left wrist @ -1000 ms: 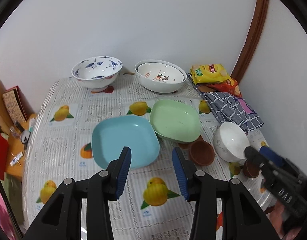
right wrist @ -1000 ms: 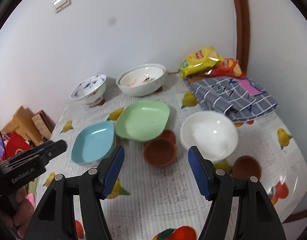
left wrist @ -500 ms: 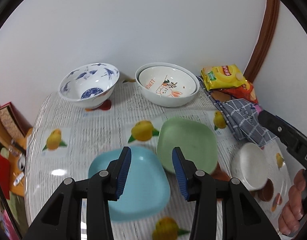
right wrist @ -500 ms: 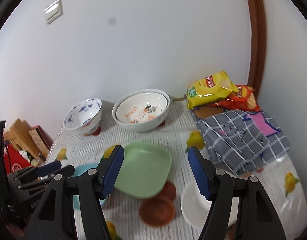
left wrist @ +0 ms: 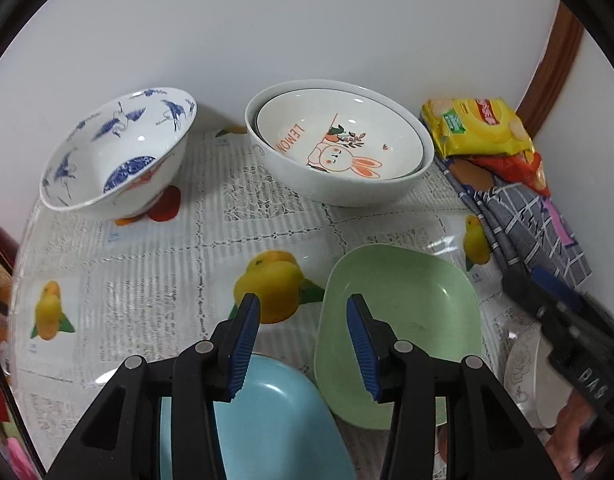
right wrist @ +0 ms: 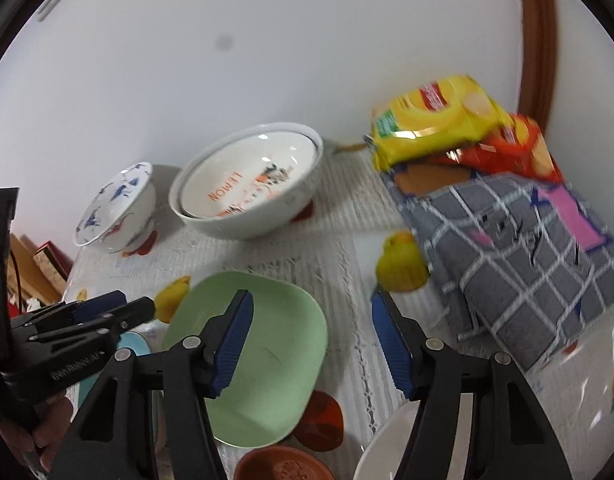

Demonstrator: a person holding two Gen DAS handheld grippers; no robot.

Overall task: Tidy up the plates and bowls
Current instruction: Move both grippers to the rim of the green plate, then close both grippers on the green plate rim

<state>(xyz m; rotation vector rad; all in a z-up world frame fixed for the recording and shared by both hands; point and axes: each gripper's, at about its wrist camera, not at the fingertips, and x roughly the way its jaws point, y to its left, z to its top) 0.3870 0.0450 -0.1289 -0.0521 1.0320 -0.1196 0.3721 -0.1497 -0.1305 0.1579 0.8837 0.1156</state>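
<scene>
A green square plate (left wrist: pixel 399 312) lies mid-table, also in the right wrist view (right wrist: pixel 267 360). A light blue plate (left wrist: pixel 275 420) lies beside it, under my left gripper (left wrist: pixel 303 312), which is open and empty above the cloth. A blue-patterned bowl (left wrist: pixel 119 156) and a large white bowl holding a rabbit-print bowl (left wrist: pixel 339 152) stand at the back. My right gripper (right wrist: pixel 311 312) is open and empty over the green plate's right edge. A white bowl (right wrist: pixel 387 452) and a small brown dish (right wrist: pixel 283 466) lie below it.
A yellow snack bag (right wrist: pixel 435 116) and a red one (right wrist: pixel 519 152) lie at the back right on a grey checked cloth (right wrist: pixel 519 256). The wall is right behind the bowls. Boxes (right wrist: pixel 39 268) sit off the table's left edge.
Both grippers have moved forward toward the back of the table. The back bowls look larger; the blue plate, white bowl and brown dishes have slid to the bottom of the views.
</scene>
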